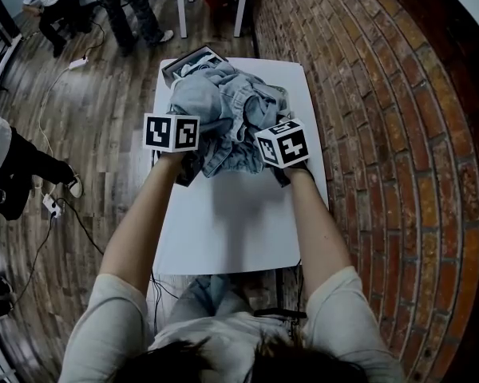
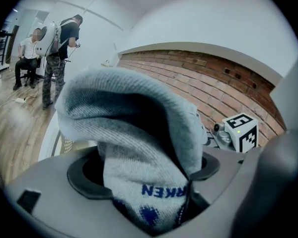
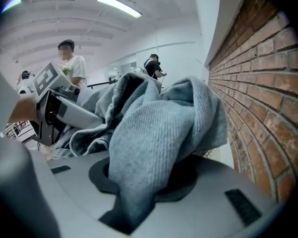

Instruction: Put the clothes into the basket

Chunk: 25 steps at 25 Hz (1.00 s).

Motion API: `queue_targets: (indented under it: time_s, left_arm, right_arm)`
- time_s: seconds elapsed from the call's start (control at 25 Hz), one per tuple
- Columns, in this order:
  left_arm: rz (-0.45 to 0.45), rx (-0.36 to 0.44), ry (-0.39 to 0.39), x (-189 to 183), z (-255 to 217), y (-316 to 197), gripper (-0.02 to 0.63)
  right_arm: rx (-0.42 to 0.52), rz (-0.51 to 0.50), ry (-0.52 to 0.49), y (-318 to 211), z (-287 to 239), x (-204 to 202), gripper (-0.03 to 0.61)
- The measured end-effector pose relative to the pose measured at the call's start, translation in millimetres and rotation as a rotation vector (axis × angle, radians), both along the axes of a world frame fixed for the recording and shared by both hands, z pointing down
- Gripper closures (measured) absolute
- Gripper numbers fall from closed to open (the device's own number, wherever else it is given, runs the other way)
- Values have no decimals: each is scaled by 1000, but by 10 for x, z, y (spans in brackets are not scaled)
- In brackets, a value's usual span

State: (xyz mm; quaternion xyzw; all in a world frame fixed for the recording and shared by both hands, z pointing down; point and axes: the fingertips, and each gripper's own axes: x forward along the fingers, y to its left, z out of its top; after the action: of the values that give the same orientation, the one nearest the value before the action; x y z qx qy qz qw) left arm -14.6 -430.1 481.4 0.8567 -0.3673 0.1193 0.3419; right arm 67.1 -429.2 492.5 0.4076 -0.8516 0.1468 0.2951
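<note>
Both of my tongs are clamped on the clothes (image 1: 223, 106). The left tongs (image 2: 149, 192) bite a thick grey fold with blue lettering, and the right tongs (image 3: 134, 192) pinch a ribbed blue-grey fold of the same bundle. The bundle hangs bunched between the two tongs and just ahead of them, above the white bench (image 1: 231, 222).

The coming move turns on one thing: the basket (image 1: 193, 54) lies straight ahead of the tongs at the far end of the bench, set toward the left tongs' side, so I judge that hand the nearer. The bundle's far edge seems to overlap the basket's near rim, though I cannot tell if it touches.

Only the head view shows the basket whole — cloth fills both gripper views. The left gripper view shows a pale perforated patch beneath the fold, perhaps the basket's wall. The right gripper view gives only the brick wall (image 3: 268, 98) close beside it.
</note>
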Motion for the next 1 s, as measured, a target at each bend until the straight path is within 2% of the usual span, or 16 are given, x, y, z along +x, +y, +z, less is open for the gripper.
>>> queue_targets:
  time_s: [0.44, 0.68, 0.84, 1.0]
  left_arm:
    - [-52, -96, -32, -64, 201, -107, 192]
    - [-69, -148, -62, -103, 313, -151, 176]
    - [-116, -146, -119, -212, 321, -187, 163]
    - [-143, -83, -202, -296, 225, -199, 156]
  right_arm:
    - [-68, 54, -3, -66, 223, 71, 442]
    - [-108, 80, -21, -72, 349, 132, 375]
    - [-106, 115, -29, -85, 356, 178, 348]
    - [-98, 164, -51, -93, 323, 241, 333]
